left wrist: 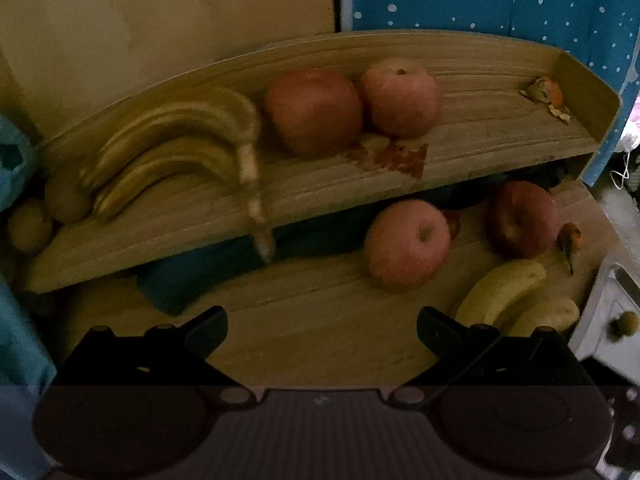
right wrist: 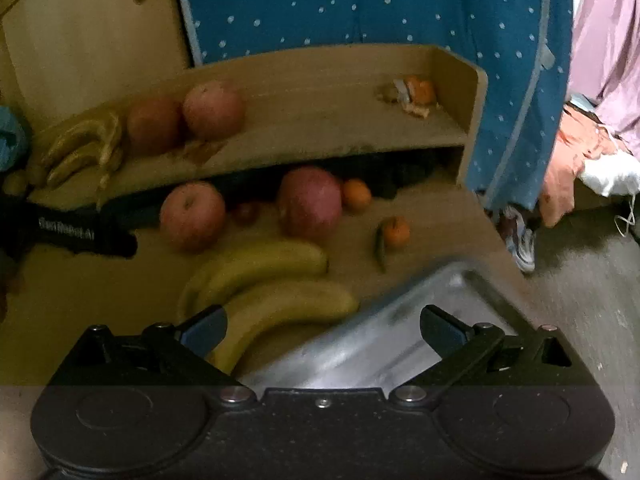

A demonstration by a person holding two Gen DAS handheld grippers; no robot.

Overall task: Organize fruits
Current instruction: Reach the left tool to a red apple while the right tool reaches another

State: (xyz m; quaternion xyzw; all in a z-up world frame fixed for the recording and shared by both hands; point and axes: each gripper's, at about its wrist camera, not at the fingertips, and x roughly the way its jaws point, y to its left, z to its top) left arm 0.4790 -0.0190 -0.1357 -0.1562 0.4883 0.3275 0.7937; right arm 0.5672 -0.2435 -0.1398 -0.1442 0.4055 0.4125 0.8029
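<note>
A wooden shelf carries a bunch of bananas at its left and two red apples in the middle. Below it on the wooden table lie two more apples and two yellow bananas. My left gripper hovers open over bare table, holding nothing. My right gripper is open above the near banana and a metal tray. The right wrist view also shows two small oranges and the left gripper's finger.
Orange peel lies at the shelf's right end. Small round fruits sit by the shelf's left end. A blue dotted cloth hangs behind. A white drawer unit stands right of the table. A shoe rests on the floor.
</note>
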